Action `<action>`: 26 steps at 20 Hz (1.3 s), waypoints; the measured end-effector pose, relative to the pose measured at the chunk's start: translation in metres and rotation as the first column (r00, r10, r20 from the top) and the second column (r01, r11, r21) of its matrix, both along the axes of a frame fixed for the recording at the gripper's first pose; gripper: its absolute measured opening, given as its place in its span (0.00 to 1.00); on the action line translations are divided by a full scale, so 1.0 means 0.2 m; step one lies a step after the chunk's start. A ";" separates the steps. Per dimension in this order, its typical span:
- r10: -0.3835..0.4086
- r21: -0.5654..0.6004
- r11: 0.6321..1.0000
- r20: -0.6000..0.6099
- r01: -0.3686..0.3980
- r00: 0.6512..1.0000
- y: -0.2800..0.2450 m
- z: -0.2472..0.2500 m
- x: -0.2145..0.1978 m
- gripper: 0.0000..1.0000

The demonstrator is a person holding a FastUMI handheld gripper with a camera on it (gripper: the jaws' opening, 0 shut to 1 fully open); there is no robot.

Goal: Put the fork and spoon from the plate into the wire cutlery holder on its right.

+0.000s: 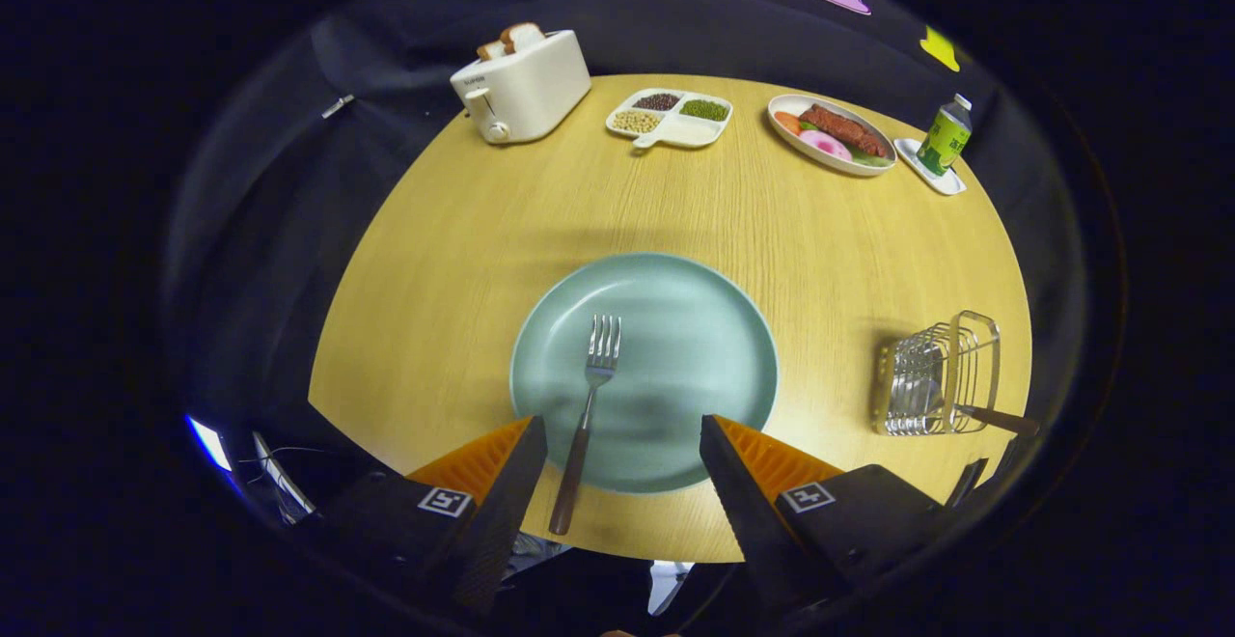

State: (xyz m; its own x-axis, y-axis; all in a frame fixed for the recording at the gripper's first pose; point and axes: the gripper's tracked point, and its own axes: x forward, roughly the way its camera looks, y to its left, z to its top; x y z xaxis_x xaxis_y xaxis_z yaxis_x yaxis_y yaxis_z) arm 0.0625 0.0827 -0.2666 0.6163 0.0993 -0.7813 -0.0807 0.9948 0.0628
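Note:
A pale green plate sits on the round wooden table just ahead of my fingers. A fork with a dark wooden handle lies on the plate's left half, tines pointing away, its handle hanging over the near rim close to my left finger. To the plate's right stands the wire cutlery holder. A spoon rests in it, its dark handle sticking out to the right. My gripper hovers above the plate's near edge, open, with nothing between its fingers.
Along the table's far side stand a white toaster with bread slices, a divided dish of beans, an oval dish of food, and a green bottle on a small white tray. The table's edge runs just below my fingers.

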 end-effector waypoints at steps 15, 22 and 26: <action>-0.043 -0.035 0.999 -0.250 0.035 0.967 0.03 -0.34 0.01 0.93; -0.024 0.000 1.000 -0.291 0.025 0.957 0.03 -0.34 0.00 0.57; 0.031 0.035 0.999 -0.290 -0.022 0.956 0.05 -0.35 -0.01 0.20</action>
